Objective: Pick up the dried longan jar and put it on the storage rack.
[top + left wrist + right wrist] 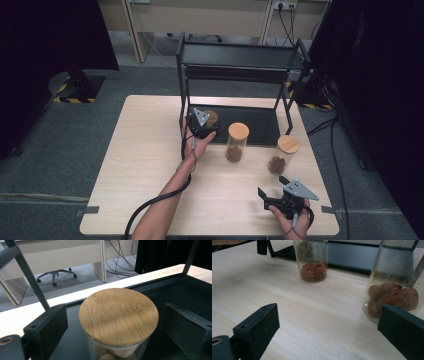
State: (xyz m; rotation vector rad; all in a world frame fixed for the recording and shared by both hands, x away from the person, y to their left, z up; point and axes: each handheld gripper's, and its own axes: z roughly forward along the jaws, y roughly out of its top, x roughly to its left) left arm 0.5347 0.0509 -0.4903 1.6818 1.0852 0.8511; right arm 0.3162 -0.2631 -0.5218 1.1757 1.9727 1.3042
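Left gripper (pixel 204 126) hovers w/ jaws spread wide, pads clear of a glass jar (pixel 117 350) w/ a bamboo lid (pixel 118 315). The jar stands on the rack's black lower shelf (pixel 190 292), at 12 o'clock from table centre. Likely rigid, slick, breakable, light; best gripped on the glass wall below the lid. Right gripper (pixel 280 196), at 5 o'clock, is open too, holding nothing.

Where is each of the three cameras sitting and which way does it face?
High view: above the table, looking down; both forearms, left gripper, right gripper.
Left gripper view: between open jaws, down on a jar's bamboo lid on the rack's black shelf.
Right gripper view: low over the table, toward the small-pieces jar and big-fruit jar.
Shared: rack, jars.
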